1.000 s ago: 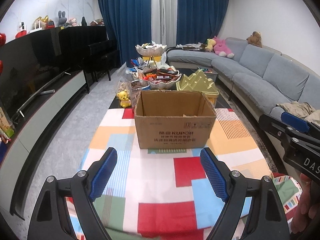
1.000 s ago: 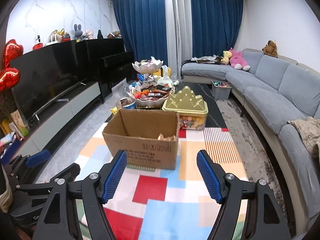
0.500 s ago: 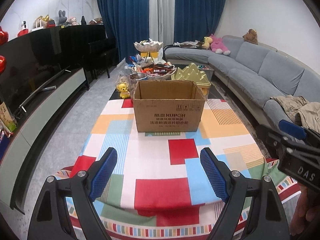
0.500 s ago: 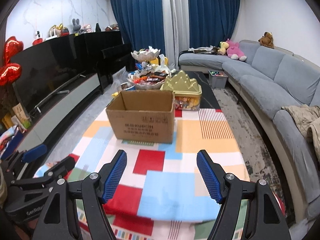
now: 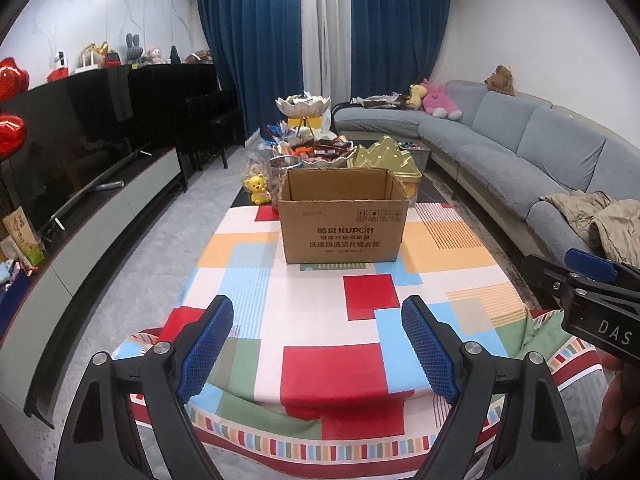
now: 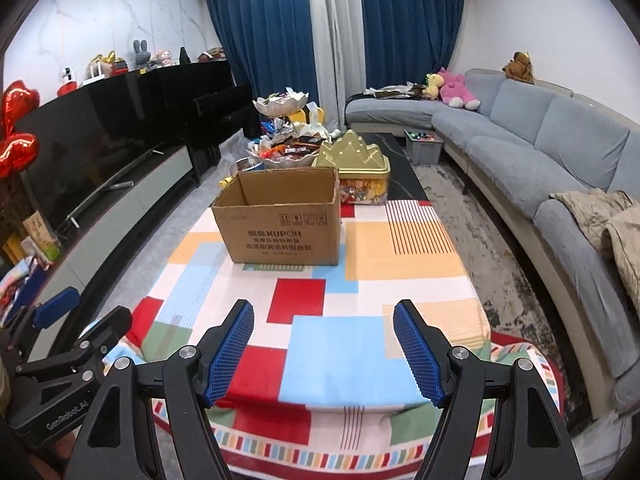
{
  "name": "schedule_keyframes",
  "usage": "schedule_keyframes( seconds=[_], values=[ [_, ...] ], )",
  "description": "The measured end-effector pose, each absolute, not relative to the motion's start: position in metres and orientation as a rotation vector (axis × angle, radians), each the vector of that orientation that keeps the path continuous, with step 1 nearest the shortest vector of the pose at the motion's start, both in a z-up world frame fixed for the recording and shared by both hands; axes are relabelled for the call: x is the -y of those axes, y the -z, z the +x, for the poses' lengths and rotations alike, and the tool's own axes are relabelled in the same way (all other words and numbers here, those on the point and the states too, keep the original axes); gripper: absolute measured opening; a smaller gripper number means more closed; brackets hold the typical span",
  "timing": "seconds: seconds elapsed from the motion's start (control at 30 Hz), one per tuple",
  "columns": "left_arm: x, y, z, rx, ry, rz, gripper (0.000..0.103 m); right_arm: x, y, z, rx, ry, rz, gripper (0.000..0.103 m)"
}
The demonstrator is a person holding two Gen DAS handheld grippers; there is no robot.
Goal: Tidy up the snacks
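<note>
- Nothing is in hand yet: I take this for a pause between picks, or the very start, since both grippers hang over the near end of the counter point(image 5: 320, 320), well short of the cardboard box point(image 5: 343, 220).
- The left gripper point(image 5: 318, 344) has its jaws released and opening wider, with only the patchwork cloth showing between them.
- The right gripper point(image 6: 323, 348) also stands released, nothing between its blue pads point(image 6: 418, 354).
- The snacks point(image 6: 288, 148) lie heaped in a scalloped bowl just behind the box, with a few more in a raised dish point(image 6: 282, 104) farther behind it. Whether the box already holds any I cannot tell; its inside is hidden from here.
- As I judge it, the next move calls for a long reach past or over the box to the bowl, a pinch on one wrapped piece, then a carry back to drop it through the open top.
- In the way: the box itself stands squarely between the grippers and the bowl, and its upright flaps could catch a low approach.
- Just behind the box on its right sits a gold-lidded tin point(image 6: 352, 160), crowding the right-hand route to the bowl.
- A small yellow toy bear point(image 5: 258, 188) stands behind the box's left corner, with a clear jar near it.
- The grey sofa point(image 6: 560, 152) runs along the right of the box, the dark TV unit point(image 5: 80, 152) along its left.
</note>
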State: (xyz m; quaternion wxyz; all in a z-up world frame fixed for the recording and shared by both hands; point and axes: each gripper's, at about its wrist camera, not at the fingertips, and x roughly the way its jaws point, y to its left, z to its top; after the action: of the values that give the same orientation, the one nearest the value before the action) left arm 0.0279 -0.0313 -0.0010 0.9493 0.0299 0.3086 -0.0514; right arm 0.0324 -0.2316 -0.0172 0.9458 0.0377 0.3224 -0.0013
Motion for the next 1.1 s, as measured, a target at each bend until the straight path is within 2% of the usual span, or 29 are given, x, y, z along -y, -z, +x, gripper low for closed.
schedule_keyframes(
  seconds=[0.07,0.1,0.13,0.23,0.3,1.1],
  values=[
    [0.027,0.000,0.024,-0.615,0.088,0.053,0.096,0.230,0.015,0.028,-0.649,0.013,0.067,0.077],
    [0.026,-0.002,0.022,-0.606,0.080,0.048,0.097,0.230,0.014,0.025,-0.639,0.020,0.060,0.084],
    [0.024,-0.003,0.019,-0.592,0.072,0.043,0.097,0.228,0.011,0.022,-0.628,0.027,0.054,0.085],
    [0.019,-0.008,0.014,-0.562,0.047,0.036,0.103,0.226,0.005,0.016,-0.599,0.041,0.035,0.088],
    [0.016,-0.011,0.012,-0.550,0.034,0.032,0.103,0.226,0.003,0.013,-0.589,0.048,0.029,0.089],
    [0.015,-0.015,0.003,-0.519,0.020,0.031,0.103,0.231,-0.007,0.002,-0.547,0.074,0.022,0.090]
  ],
)
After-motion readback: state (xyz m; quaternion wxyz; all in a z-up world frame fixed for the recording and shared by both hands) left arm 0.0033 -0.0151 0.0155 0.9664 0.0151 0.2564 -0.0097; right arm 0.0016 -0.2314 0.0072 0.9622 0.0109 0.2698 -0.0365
